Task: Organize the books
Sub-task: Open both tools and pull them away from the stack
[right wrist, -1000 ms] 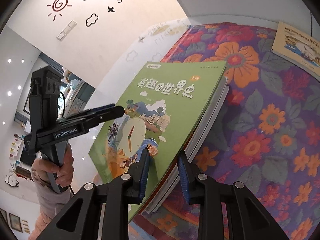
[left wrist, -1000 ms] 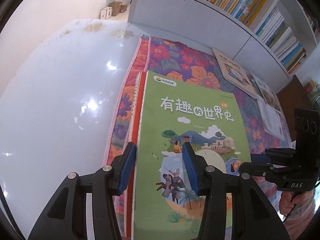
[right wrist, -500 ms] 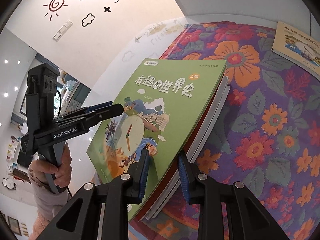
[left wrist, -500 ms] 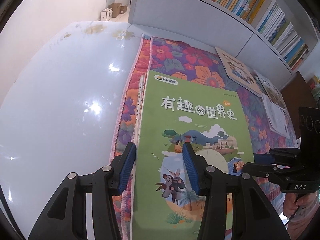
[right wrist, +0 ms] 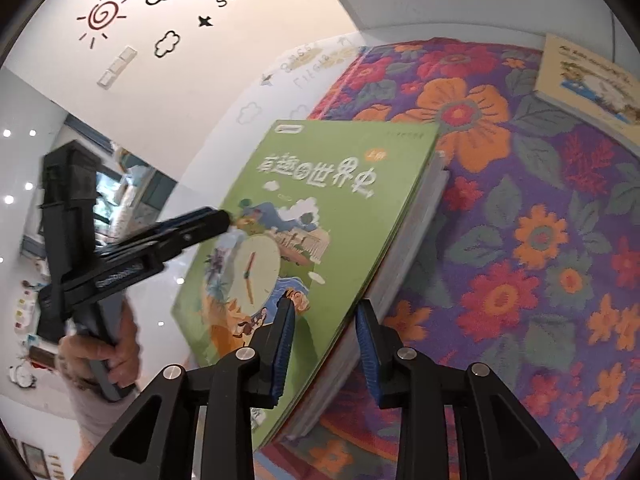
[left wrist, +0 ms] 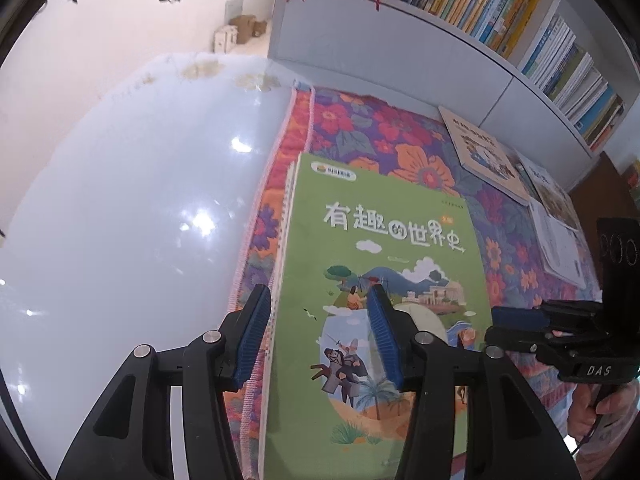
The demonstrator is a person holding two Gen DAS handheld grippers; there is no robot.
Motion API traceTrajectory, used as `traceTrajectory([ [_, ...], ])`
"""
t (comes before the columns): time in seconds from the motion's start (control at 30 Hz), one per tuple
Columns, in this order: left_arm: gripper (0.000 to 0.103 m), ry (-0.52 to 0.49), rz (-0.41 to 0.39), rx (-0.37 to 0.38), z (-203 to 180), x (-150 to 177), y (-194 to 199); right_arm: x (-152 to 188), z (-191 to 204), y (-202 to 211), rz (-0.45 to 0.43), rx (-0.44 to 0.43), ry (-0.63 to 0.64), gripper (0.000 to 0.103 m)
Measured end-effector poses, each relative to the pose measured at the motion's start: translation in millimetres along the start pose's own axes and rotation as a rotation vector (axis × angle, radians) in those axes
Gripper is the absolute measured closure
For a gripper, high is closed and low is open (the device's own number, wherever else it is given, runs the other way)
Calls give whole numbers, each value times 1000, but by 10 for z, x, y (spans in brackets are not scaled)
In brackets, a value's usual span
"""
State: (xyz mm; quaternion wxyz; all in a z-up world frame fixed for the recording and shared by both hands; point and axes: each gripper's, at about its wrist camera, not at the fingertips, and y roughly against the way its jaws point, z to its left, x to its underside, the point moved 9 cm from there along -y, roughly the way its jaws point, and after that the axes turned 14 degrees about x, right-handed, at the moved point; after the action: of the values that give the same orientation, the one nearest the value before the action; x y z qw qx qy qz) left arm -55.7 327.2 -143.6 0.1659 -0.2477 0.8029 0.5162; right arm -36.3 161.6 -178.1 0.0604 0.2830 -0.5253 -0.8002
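Two grippers, left gripper (left wrist: pixel 318 334) and right gripper (right wrist: pixel 325 346), are straddling the book stack's (left wrist: pixel 376 280) near edges, jaws apart and opening; it is probably heavy, stiff, slippery.

Left hand-held gripper (left wrist: pixel 318 336) and right hand-held gripper (right wrist: pixel 325 346) tilted downward, jaws just opening, slightly apart.

Green book (left wrist: pixel 384 264) with white title, cartoon landscape and cream clock face. Rug (right wrist: pixel 520 220) purple with orange and red flowers, teal leaves, pink edge. Floor (left wrist: pixel 120 220) glossy white. Cream picture book (left wrist: pixel 480 152). Tongs (left wrist: pixel 316 336) black with blue ribbed pads (left wrist: pixel 252 336). Wall (right wrist: pixel 168 40) cream, black cloud doodles, red sun.
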Motion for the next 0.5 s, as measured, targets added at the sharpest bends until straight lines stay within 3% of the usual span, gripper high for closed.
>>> traceTrajectory([
  [0.13, 54, -23, -34, -56, -115, -55, 144, -47, -113, 115, -34, -5, -25, 64],
  [0.23, 54, -39, -60, -42, -306, -109, 232, -78, -255, 263, -73, -11, -46, 56],
  [0.5, 54, -128, -101, -12, -1135, -361, 203, -70, -853, 873, -171, 9, -91, 56],
])
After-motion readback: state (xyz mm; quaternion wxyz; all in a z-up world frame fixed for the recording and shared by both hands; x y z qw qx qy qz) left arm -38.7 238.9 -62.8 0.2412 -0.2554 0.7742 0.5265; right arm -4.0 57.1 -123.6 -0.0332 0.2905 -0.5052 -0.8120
